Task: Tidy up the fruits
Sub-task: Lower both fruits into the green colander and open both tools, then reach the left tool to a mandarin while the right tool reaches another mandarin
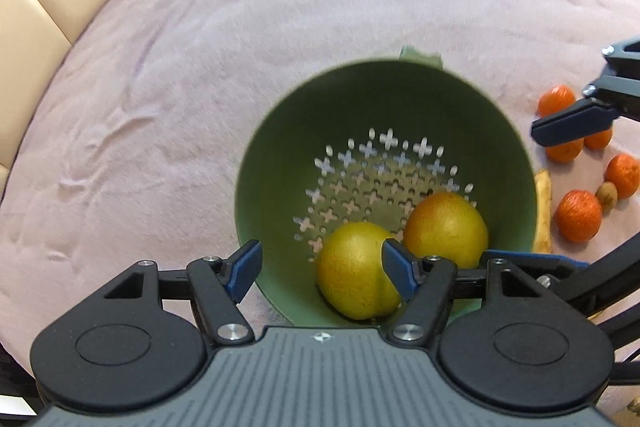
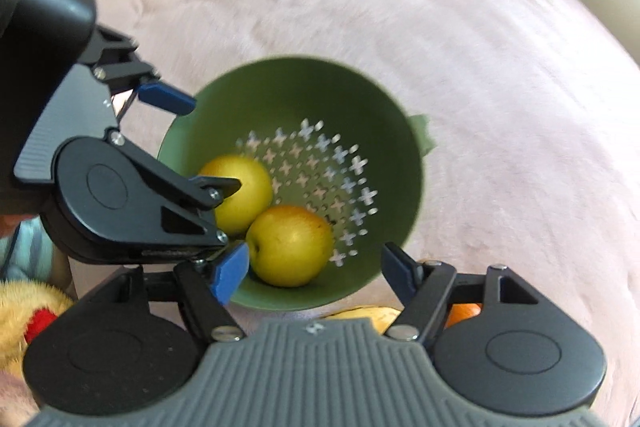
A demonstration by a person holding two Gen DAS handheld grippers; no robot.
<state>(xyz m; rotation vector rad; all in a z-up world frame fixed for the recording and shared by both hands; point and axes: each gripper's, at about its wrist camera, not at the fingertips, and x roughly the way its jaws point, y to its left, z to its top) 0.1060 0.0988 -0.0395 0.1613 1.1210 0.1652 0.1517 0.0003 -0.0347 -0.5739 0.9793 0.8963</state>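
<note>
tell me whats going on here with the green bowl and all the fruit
A person is sorting fruit with two handheld grippers. Two yellow apples already lie in the green colander on the pink blanket. The left gripper and right gripper both hover open over it, holding nothing. Several tangerines and a banana wait on the blanket beside it.

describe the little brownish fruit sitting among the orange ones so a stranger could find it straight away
Start at the green colander on the pink cloth and look to the loose fruit beside it, past the banana along its wall. There, several tangerines lie scattered; the small brown fruit sits between two of them. It is the only dull tan one, and clearly smaller than its bright orange neighbours.
</note>
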